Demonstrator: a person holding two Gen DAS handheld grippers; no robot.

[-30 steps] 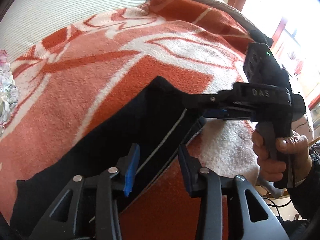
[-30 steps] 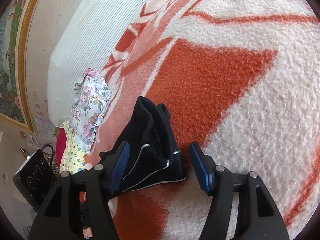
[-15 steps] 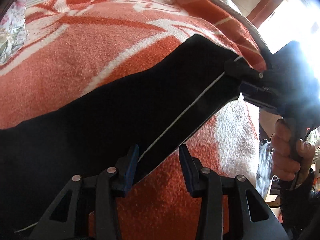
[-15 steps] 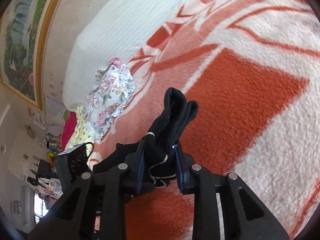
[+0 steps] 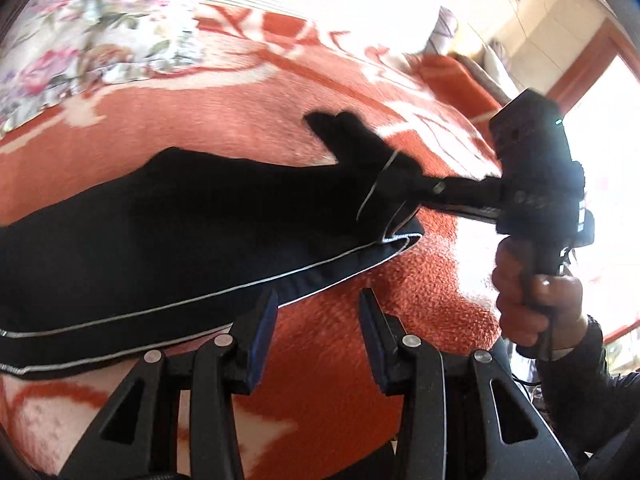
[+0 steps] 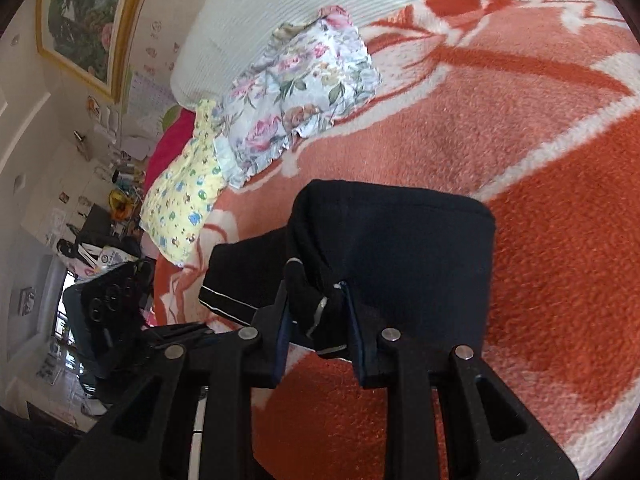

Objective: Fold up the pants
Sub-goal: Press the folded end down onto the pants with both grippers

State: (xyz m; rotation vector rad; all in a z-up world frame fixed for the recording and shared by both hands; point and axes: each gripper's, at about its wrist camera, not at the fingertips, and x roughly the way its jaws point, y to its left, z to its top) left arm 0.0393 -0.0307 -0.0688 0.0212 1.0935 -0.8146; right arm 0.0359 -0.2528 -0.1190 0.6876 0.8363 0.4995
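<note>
From my left wrist camera, the black pants [image 5: 168,240] lay across the orange-and-white blanket [image 5: 380,320] on the bed, a thin pale stripe running along their near edge. My left tool [image 5: 316,336] stood with its blue-padded fingers parted and nothing between them, the left finger just at the trouser edge and the gap over bare blanket. Farther off, my right tool [image 5: 404,190] had one end of the pants pinched and raised off the blanket, the cloth bunched and sticking up past the fingers. My right hand [image 5: 536,304] was wrapped round its black grip, held level. A floral pillow [image 5: 100,40] lay at the head of the bed, and bright window light washed out the right side.

From my right wrist camera, my right tool [image 6: 316,320] was clamped on a gathered bunch of the black pants [image 6: 420,256], which draped forward over the blanket [image 6: 560,160]. Beyond lay the floral pillow [image 6: 304,80] and a yellow printed cloth [image 6: 184,200]. A gold-framed picture [image 6: 88,20] hung on the wall, and the left tool's body [image 6: 108,308] showed at the left.
</note>
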